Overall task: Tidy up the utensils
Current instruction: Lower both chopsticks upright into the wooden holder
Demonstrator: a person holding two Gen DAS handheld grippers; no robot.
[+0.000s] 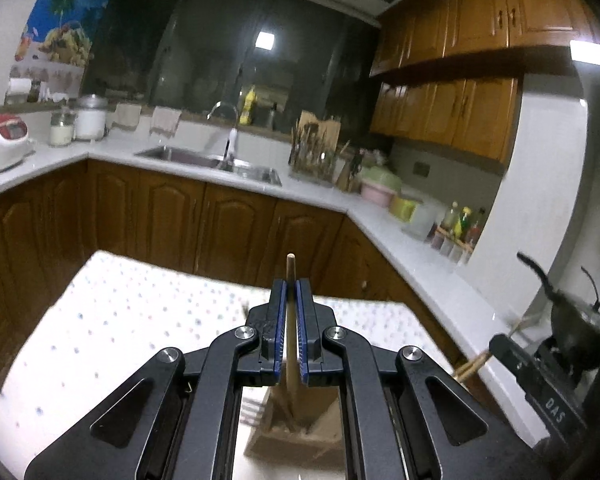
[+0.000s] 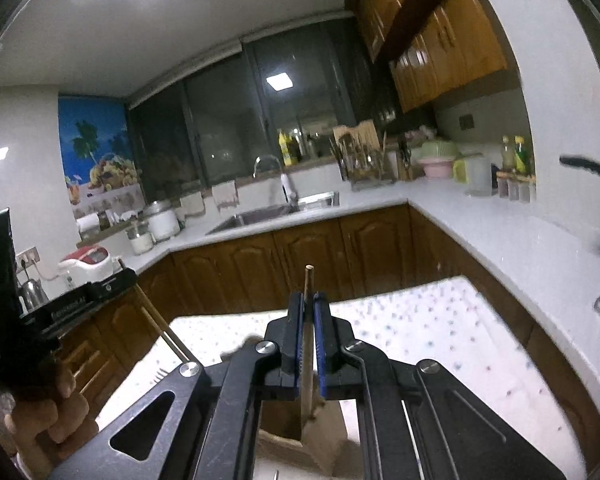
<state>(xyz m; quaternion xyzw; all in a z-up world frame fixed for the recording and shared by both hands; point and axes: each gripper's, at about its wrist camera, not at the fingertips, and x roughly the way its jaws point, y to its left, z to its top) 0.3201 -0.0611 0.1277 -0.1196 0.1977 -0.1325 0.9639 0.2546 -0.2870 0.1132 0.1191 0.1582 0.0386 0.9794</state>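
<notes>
While each tool carries one wooden chopstick, box below is target. Left tool (image 1: pixel 291 292) clamped on chopstick (image 1: pixel 290 268), tip sticking past pads. Right tool (image 2: pixel 308 304) clamped on thinner chopstick (image 2: pixel 308 280), same way. Brown cardboard holder (image 1: pixel 300 432) stands on dotted cloth of surface (image 1: pixel 140 312), under my tools; fork (image 1: pixel 252 410) just beside it. Advice to myself: keep sticks near upright, bring lower end over box mouth before lowering, release one side first, so sticks not cross or tip box.
</notes>
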